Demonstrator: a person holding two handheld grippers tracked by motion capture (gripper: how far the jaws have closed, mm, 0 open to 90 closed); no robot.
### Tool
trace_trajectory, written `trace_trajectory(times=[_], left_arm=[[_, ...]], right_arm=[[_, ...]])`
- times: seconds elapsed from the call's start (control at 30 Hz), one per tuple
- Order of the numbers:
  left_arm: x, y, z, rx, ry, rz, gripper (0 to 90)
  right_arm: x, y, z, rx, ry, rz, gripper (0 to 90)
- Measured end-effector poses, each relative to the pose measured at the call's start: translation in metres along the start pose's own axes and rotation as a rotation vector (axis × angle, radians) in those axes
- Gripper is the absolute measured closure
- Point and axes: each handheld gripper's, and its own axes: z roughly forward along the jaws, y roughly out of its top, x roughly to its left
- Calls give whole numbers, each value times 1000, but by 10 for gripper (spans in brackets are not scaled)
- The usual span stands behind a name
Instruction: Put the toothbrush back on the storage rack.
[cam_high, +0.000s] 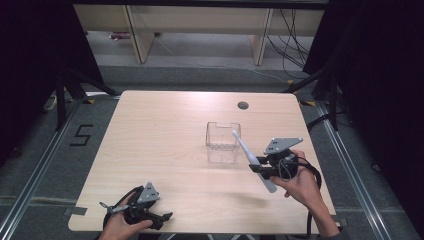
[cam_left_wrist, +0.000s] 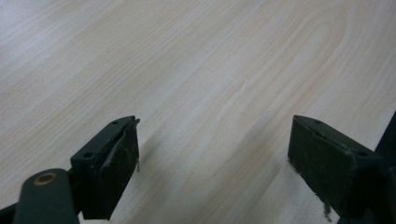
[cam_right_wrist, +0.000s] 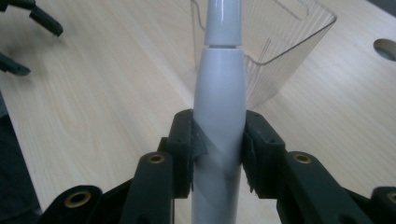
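**White wand held over a table, clear box beyond**

Nearest, the left gripper (cam_high: 159, 218) rests low at the table's (cam_high: 165, 125) front edge, jaws wide apart, empty. The right gripper (cam_right_wrist: 218, 147) clamps a white tapered wand (cam_right_wrist: 219, 107) mid-body, above the table. It looks light, stiff, glossy, likely slippery. Beyond stands a clear plastic box (cam_high: 223, 142).

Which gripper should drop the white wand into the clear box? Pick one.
Right. The right gripper already clamps the white wand beside the clear box; the left gripper sits open, far back.
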Motion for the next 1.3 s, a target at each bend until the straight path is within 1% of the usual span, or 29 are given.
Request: trace_trajectory(times=[0.07, 0.13, 0.17, 0.23, 0.27, 0.3, 0.37, 0.4, 0.43, 0.5, 0.53, 0.57, 0.6, 0.7, 0.77, 0.8, 0.83, 0.87, 0.9, 0.93, 0.97, 1.0, 1.03, 1.07, 1.13, 1.17, 1.23, 1.27, 1.3], left_arm=[[-1, 0, 0, -11, 4, 5, 158], [-1, 0, -1, -14, 3, 5, 158], [-1, 0, -1, -15, 2, -1, 158], [-1, 0, 0, -12, 5, -5, 158], [-1, 0, 0, -13, 3, -3, 158], [-1, 0, 0, -12, 3, 6, 158], [-1, 0, 0, -12, 3, 3, 158], [-1, 0, 0, -13, 5, 0, 158], [-1, 0, 0, -12, 4, 1, 158], [-1, 0, 0, -10, 0, 6, 158], [-1, 0, 0, -12, 2, 3, 158], [-1, 0, 0, -13, 3, 3, 158], [-1, 0, 0, -12, 3, 4, 158], [0, 0, 0, -13, 3, 1, 158], [-1, 0, 0, -13, 4, 4, 158], [-1, 0, 0, -13, 3, 6, 158], [-1, 0, 0, -13, 3, 6, 158], [-1, 0, -1, -14, 3, 6, 158], [-1, 0, -1, -14, 3, 6, 158], [-1, 0, -1, -15, 3, 6, 158], [-1, 0, -1, -15, 3, 7, 158], [-1, 0, -1, -15, 3, 8, 158], [-1, 0, -1, -15, 2, 8, 158], [-1, 0, 0, -14, 2, 7, 158], [-1, 0, 0, -14, 2, 6, 158], [-1, 0, 0, -13, 1, 8, 158], [-1, 0, 0, -13, 1, 7, 158], [-1, 0, 0, -12, 1, 6, 158], [-1, 0, 0, -11, 1, 7, 158]], right_arm=[[-3, 2, 0, -35, 1, 5, 666], [-5, 5, 1, -71, 10, 23, 666], [-7, 6, 1, -86, 9, 22, 666], [-8, 8, 1, -89, 9, 19, 666], [-8, 10, 2, -97, 9, 27, 666], [-10, 15, 2, -120, 18, 25, 666], [-9, 18, 3, -132, 21, 37, 666], [-12, 21, 4, -152, 16, 15, 666], [-12, 23, 4, -151, 35, 28, 667], [-12, 28, 5, -182, 22, 25, 666], [-12, 31, 5, -184, 26, 35, 666], [-13, 33, 7, -212, 20, 17, 666], [-13, 36, 6, -202, 32, 25, 666], [-15, 45, 8, -239, 32, 25, 666], [-16, 49, 10, -251, 39, 25, 666], [-15, 51, 10, -236, 50, 50, 666], [-17, 53, 11, -251, 34, 27, 666], [-18, 56, 12, -260, 49, 40, 666], [-18, 57, 11, -250, 55, 51, 667], [-20, 59, 12, -267, 41, 31, 666], [-21, 61, 12, -265, 48, 32, 666], [-22, 63, 13, -273, 53, 40, 666], [-21, 64, 14, -283, 66, 62, 667], [-23, 66, 13, -288, 56, 48, 666], [-24, 69, 13, -297, 61, 70, 666], [-26, 70, 14, -305, 64, 56, 666], [-26, 71, 14, -314, 61, 59, 667], [-26, 72, 14, -307, 71, 68, 667], [-27, 74, 14, -319, 55, 60, 666]])
